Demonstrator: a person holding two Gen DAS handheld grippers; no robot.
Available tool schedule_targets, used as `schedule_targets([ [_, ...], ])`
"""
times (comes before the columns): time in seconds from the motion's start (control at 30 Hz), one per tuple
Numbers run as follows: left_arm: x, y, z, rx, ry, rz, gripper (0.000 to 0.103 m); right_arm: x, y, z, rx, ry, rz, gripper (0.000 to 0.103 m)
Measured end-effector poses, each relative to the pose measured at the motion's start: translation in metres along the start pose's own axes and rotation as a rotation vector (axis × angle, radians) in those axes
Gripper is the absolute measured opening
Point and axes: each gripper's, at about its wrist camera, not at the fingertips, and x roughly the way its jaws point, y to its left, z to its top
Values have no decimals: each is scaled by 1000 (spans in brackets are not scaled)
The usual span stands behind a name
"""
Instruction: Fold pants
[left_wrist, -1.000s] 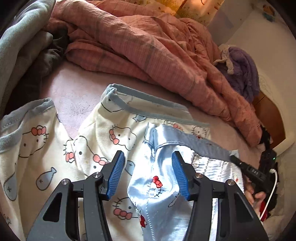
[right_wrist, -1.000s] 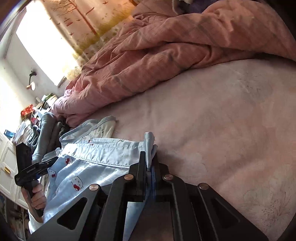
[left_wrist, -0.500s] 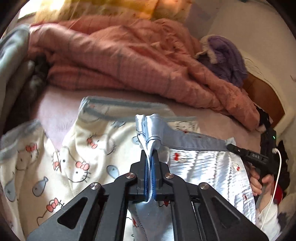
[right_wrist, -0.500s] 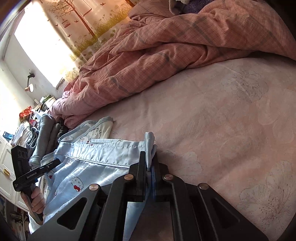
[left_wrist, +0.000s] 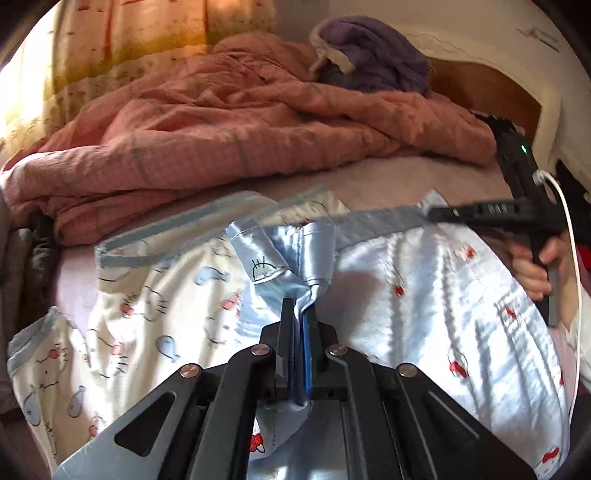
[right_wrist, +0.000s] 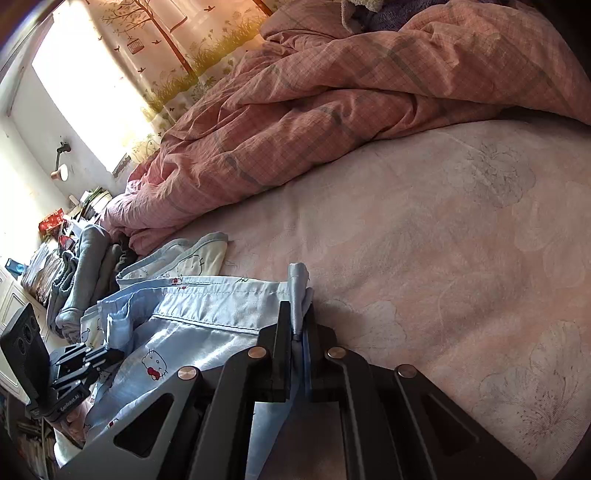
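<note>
I'm seeing a rumpled pink quilt (left_wrist: 258, 122) lying heaped across the pale pink bedsheet (right_wrist: 461, 240), a purple blanket (left_wrist: 373, 55) sitting bunched behind it, and grey clothes (right_wrist: 79, 266) lying piled beside the sunlit curtain (right_wrist: 155, 55).

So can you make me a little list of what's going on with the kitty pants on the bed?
garment: light blue satin pants with cat print
left hand-held gripper: shut on the pants' bunched waistband
right hand-held gripper: shut on the waistband's other end
underneath: cream cat-print clothing
surface: pink bed sheet
behind: rumpled pink quilt
fold: not yet made
</note>
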Motion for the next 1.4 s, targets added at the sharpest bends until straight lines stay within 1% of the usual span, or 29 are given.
schedule_targets([
  [0.07, -4, 13, 6, -52, -39, 51, 3, -1, 0, 0, -4, -6, 2, 4],
  [0.1, -6, 19, 5, -87, -57, 90, 3, -2, 1, 0, -7, -11, 5, 4],
  [0.17, -3, 41, 7, -160, -69, 157, 3, -5, 3, -1, -15, -24, 13, 4],
  [0.2, 1, 53, 8, -202, -65, 171, 3, -6, 4, -1, -21, -31, 20, 4],
  [0.27, 10, 74, 6, -281, -46, 158, 3, -8, 7, -2, -36, -37, 41, 4],
  [0.33, 18, 82, 2, -311, -27, 159, 3, -9, 12, -2, -62, -42, 49, 4],
  [0.37, 20, 83, 1, -309, -21, 172, 3, -9, 15, -2, -77, -43, 42, 4],
  [0.43, 19, 78, 3, -293, -37, 202, 3, -12, 22, -3, -108, -59, 22, 4],
  [0.47, 14, 76, 4, -285, -60, 211, 3, -16, 25, -3, -119, -82, 16, 4],
  [0.57, -1, 71, 8, -278, -138, 238, 3, -35, 40, -3, -175, -195, 2, 4],
  [0.6, -4, 72, 9, -282, -155, 247, 3, -39, 46, -2, -197, -222, -15, 4],
  [0.67, -6, 74, 9, -295, -170, 273, 3, -39, 55, 0, -222, -236, -49, 4],
  [0.73, -1, 75, 10, -289, -154, 320, 3, -32, 61, 2, -233, -217, -64, 4],
  [0.77, 3, 76, 11, -287, -133, 340, 3, -27, 64, 3, -245, -203, -75, 4],
  [0.83, 17, 81, 10, -293, -58, 371, 4, -16, 67, 3, -266, -172, -119, 4],
  [0.9, 33, 87, 5, -303, 22, 399, 6, -3, 64, 4, -253, -103, -130, 7],
  [0.93, 38, 90, 3, -313, 50, 406, 11, 1, 59, 4, -232, -77, -144, 10],
  [0.97, 39, 94, 2, -328, 60, 404, 19, 3, 55, 5, -211, -68, -153, 13],
  [1.0, 36, 96, 1, -342, 49, 405, 22, 2, 49, 6, -178, -67, -150, 16],
  [1.03, 30, 97, 1, -349, 27, 408, 29, -1, 44, 7, -150, -80, -147, 26],
  [1.07, 23, 97, 1, -347, 1, 420, 41, -7, 39, 8, -122, -104, -151, 40],
  [1.1, 17, 95, 1, -339, -28, 442, 48, -16, 34, 7, -95, -143, -154, 46],
  [1.13, 9, 92, 1, -326, -61, 461, 53, -26, 31, 6, -80, -182, -150, 49],
  [1.17, 0, 87, 1, -313, -89, 464, 53, -36, 30, 5, -75, -216, -140, 49],
  [1.23, -19, 81, -1, -303, -133, 432, 53, -60, 32, -1, -92, -264, -87, 49],
  [1.3, -42, 71, -2, -299, -177, 423, 53, -78, 40, -9, -124, -269, -20, 47],
  [1.33, -54, 65, -4, -297, -196, 409, 51, -85, 49, -13, -146, -260, 10, 38],
  [1.37, -63, 59, -3, -295, -198, 386, 45, -91, 57, -20, -170, -241, 39, 34],
  [1.4, -70, 52, -4, -289, -182, 356, 41, -95, 69, -27, -195, -216, 63, 29],
])
